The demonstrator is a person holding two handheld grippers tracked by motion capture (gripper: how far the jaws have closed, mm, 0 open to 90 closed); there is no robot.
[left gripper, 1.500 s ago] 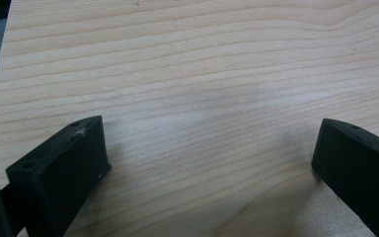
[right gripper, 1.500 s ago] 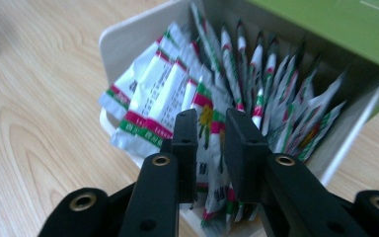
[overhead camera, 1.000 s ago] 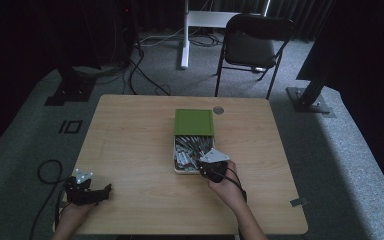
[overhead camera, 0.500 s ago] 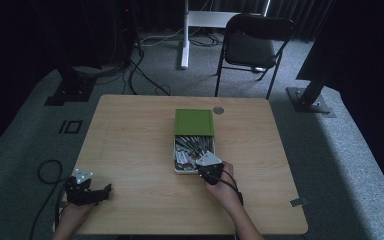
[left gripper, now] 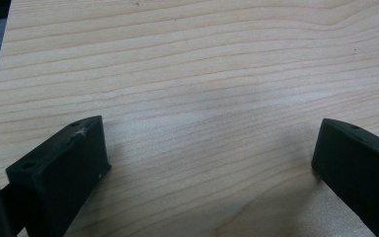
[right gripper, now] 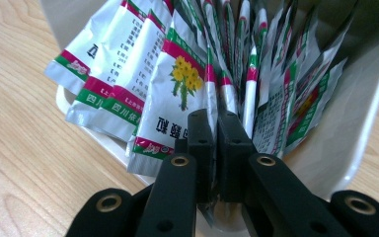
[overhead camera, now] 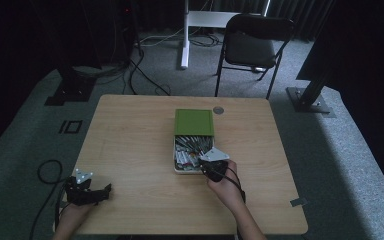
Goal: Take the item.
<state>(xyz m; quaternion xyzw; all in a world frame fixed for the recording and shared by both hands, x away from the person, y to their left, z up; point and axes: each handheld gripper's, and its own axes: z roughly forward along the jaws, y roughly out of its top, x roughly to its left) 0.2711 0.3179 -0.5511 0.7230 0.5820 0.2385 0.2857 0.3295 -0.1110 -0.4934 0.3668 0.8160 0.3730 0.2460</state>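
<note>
A white box point(overhead camera: 176, 159) sits a bit past the middle of the table, toward three o'clock. Its green lid point(overhead camera: 194, 122) lies flat at the box's twelve o'clock end, touching it. The box is packed with shiny silver packets point(right gripper: 128, 69) with red and green bands. They stand on edge, fanned out like cards. One packet point(right gripper: 177, 94) has yellow flowers printed on it.
</note>
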